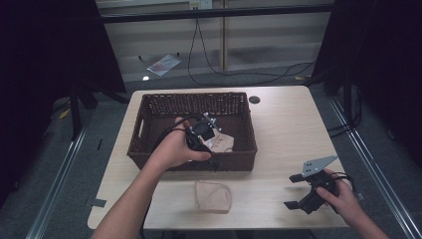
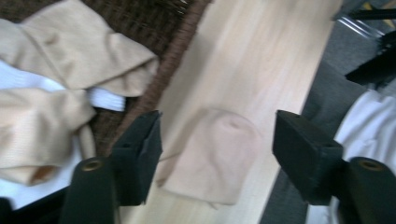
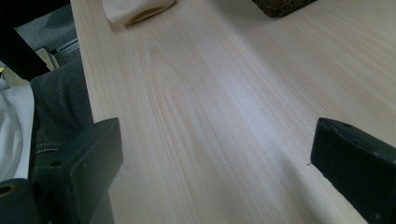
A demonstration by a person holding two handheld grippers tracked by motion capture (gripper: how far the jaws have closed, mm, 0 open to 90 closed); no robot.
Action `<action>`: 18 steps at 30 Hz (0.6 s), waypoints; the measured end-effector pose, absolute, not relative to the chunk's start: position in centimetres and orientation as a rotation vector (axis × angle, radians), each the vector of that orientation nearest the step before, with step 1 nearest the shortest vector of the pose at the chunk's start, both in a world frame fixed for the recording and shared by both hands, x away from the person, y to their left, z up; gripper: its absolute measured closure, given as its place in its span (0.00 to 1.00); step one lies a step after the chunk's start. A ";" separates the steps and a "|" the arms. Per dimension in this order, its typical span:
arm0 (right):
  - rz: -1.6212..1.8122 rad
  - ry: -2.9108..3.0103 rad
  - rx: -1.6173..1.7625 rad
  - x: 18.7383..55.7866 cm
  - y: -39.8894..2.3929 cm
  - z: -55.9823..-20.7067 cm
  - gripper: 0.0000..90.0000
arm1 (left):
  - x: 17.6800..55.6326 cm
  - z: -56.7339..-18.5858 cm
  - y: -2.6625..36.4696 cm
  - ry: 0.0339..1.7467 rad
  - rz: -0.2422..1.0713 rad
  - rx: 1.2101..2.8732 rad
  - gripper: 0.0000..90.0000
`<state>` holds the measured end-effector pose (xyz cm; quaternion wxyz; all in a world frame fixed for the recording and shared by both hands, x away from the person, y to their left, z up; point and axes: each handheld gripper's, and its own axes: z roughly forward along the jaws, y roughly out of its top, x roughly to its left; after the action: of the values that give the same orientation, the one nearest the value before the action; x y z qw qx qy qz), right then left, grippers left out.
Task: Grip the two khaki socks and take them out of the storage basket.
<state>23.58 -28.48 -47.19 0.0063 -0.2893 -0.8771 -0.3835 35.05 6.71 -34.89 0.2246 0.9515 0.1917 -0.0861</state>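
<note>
A dark wicker basket (image 1: 149,107) stands on the pale wooden table (image 1: 288,129). Inside it lie beige socks (image 2: 79,51) over a white cloth (image 2: 107,98). My left gripper (image 2: 217,135) hovers above the basket's front wall (image 2: 173,70) with its jaws open and nothing between them. Below it, another beige sock (image 2: 215,158) lies flat on the table, in front of the basket (image 1: 213,195). My right gripper (image 1: 293,190) rests near the front right corner of the table, open and holding nothing (image 3: 212,140). The loose sock (image 3: 135,9) is far off to its left.
A small black disc (image 1: 255,99) sits on the table behind the basket's right corner. Cables (image 1: 234,74) run over the floor beyond the far edge. The table's front edge is close to both hands, with the person's grey trousers (image 3: 60,102) just past it.
</note>
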 end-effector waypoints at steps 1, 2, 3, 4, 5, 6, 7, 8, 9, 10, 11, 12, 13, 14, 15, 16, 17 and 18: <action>-1.201 -2.744 -0.905 23.6 -28.5 -47.2 0.03 | 35.3 -34.9 6.8 0.527 -0.238 2.625 0.32; -1.199 -2.746 -0.905 23.6 -28.5 -47.2 0.03 | 35.7 -34.9 7.0 0.523 -0.220 2.621 0.28; -1.199 -2.746 -0.905 23.6 -28.5 -47.2 0.03 | 35.7 -34.9 7.0 0.523 -0.220 2.621 0.25; -1.198 -2.748 -0.901 23.6 -28.5 -47.2 0.03 | 35.9 -35.0 7.0 0.533 -0.210 2.621 0.25; -1.199 -2.748 -0.899 23.6 -28.5 -47.2 0.03 | 36.2 -35.0 7.1 0.532 -0.201 2.621 0.24; -1.197 -2.747 -0.902 23.6 -28.5 -47.2 0.03 | 36.7 -35.2 7.3 0.559 -0.190 2.622 0.23; -1.198 -2.747 -0.901 23.6 -28.5 -47.2 0.03 | 37.0 -35.2 7.4 0.567 -0.183 2.625 0.23; -1.198 -2.747 -0.901 23.6 -28.5 -47.2 0.03 | 37.0 -35.2 7.4 0.567 -0.183 2.625 0.22; -1.198 -2.747 -0.902 23.6 -28.5 -47.2 0.03 | 37.4 -35.3 7.5 0.576 -0.172 2.622 0.22; -1.197 -2.748 -0.902 23.6 -28.5 -47.2 0.03 | 37.6 -35.4 7.6 0.583 -0.165 2.619 0.22; -1.196 -2.748 -0.902 23.6 -28.5 -47.2 0.03 | 37.8 -35.4 7.7 0.602 -0.166 2.611 0.21; -1.196 -2.748 -0.900 23.6 -28.5 -47.2 0.03 | 38.3 -35.6 7.9 0.608 -0.150 2.612 0.20; -1.192 -2.752 -0.901 23.6 -28.5 -47.2 0.03 | 38.3 -35.6 7.9 0.608 -0.150 2.612 0.20; -1.192 -2.752 -0.901 23.6 -28.5 -47.2 0.03 | 38.7 -35.7 8.1 0.625 -0.142 2.602 0.19; -1.192 -2.752 -0.901 23.6 -28.5 -47.2 0.03 | 38.7 -35.7 8.1 0.625 -0.142 2.602 0.19; -1.192 -2.754 -0.902 23.6 -28.5 -47.2 0.03 | 39.0 -35.8 8.2 0.633 -0.132 2.596 0.19; -1.193 -2.751 -0.901 23.6 -28.5 -47.2 0.03 | 39.2 -35.9 8.2 0.647 -0.125 2.593 0.19; -1.193 -2.752 -0.901 23.6 -28.5 -47.2 0.03 | 39.4 -36.0 8.3 0.651 -0.120 2.587 0.18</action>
<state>23.59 -28.47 -47.21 0.0051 -0.2877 -0.8787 -0.3809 39.36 8.29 -35.97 0.2332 0.9421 0.2372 -0.0436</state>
